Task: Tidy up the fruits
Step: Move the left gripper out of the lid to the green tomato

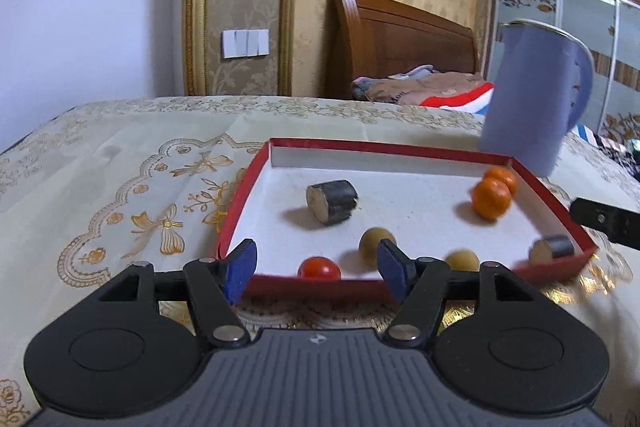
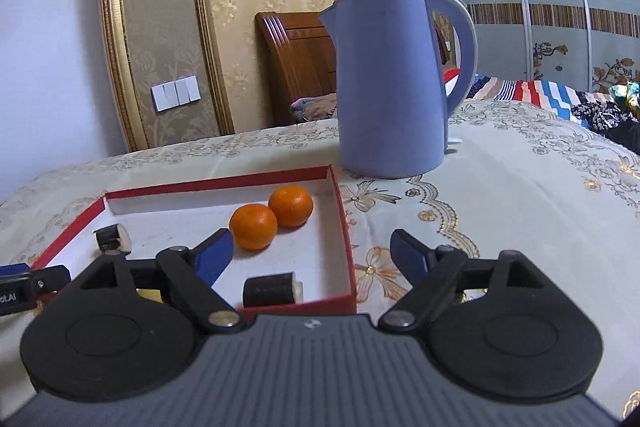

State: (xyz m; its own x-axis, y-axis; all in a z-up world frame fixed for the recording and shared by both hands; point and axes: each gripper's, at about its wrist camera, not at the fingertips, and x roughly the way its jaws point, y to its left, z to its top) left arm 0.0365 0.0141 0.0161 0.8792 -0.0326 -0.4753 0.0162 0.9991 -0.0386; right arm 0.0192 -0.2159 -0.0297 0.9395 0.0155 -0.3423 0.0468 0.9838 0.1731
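Red-walled tray (image 1: 400, 147) on the worktop already holds every fruit in sight, tangerines (image 2: 272, 217) in its corner, and both the left gripper (image 1: 316, 269) and right gripper (image 2: 312, 257) hang spread and empty, so little seems left.

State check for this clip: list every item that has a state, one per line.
Left gripper: open, empty.
Right gripper: open, empty.
Shallow red cardboard box with white lining: lidless, flat on the tablecloth.
Two orange mandarins: in the box's far right corner, touching.
Two dark-skinned sugarcane pieces: lying on their sides in the box.
Small red tomato: in the box, at the near wall.
Lilac electric kettle: upright, lid closed.
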